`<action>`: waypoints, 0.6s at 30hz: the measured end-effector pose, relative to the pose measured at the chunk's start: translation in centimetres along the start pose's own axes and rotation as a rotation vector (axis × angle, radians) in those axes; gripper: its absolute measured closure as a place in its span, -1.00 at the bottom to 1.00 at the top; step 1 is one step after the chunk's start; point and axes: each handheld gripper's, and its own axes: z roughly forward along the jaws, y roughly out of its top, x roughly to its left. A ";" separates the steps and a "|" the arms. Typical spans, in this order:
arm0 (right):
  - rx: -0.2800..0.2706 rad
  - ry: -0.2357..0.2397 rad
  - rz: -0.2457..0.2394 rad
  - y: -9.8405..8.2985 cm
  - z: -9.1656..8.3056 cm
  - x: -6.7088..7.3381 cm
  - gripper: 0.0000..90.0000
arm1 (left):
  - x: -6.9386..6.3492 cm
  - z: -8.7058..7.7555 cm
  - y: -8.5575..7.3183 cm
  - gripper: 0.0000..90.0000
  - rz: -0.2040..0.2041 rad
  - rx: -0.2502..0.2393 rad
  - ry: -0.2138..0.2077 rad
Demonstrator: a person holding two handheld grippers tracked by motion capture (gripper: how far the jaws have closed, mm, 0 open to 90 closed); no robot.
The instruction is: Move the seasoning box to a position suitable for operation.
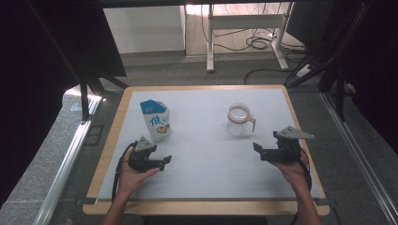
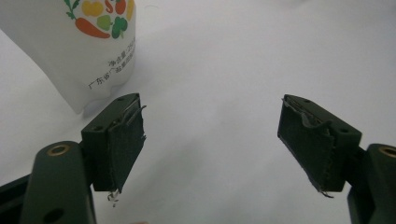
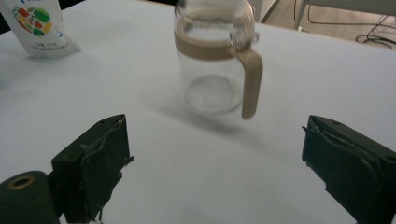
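A white and blue pouch (image 1: 156, 119) with printed vegetables stands upright at the left of the table (image 1: 202, 98). A clear glass jug (image 1: 240, 118) with a tan collar and handle stands at the right. My left gripper (image 1: 166, 161) is held low, just in front of the pouch, jaws open and empty. In the left gripper view the pouch (image 2: 81, 44) rises past the left jaw, and the left gripper (image 2: 219, 140) gapes over bare table. My right gripper (image 1: 257, 149) sits in front of the jug, open and empty. The right gripper view shows the jug (image 3: 215, 60) ahead of the right gripper (image 3: 219, 163), handle facing the camera.
The table top is white with a wooden rim (image 1: 109, 140). A hand holds each gripper from the near edge. Behind the table stand a desk frame (image 1: 244, 28) and floor cables (image 1: 260, 44). Dark stands flank both sides.
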 end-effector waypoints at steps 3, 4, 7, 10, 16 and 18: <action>0.008 0.005 -0.019 1.4 0.9 0.1 -0.90 | 0.0 -0.1 0.0 -0.50 -0.005 -0.003 -0.007; 0.008 0.005 -0.019 1.4 0.9 0.1 -0.90 | 0.0 -0.2 0.0 -0.50 -0.007 -0.006 -0.008; 0.014 0.031 -0.022 3.8 2.9 -0.2 -0.94 | -0.1 -0.2 0.0 -0.50 -0.008 -0.005 -0.016; 0.030 0.036 -0.032 5.1 4.8 -0.5 -0.96 | -0.3 -0.1 0.0 -0.51 -0.003 -0.001 -0.023; 0.069 0.031 -0.031 6.6 8.5 -1.0 -0.97 | -0.5 0.3 -0.1 -0.53 -0.002 0.014 -0.031; 0.077 0.036 -0.026 6.8 9.3 -1.3 -0.97 | -0.5 0.3 -0.1 -0.53 -0.001 0.018 -0.036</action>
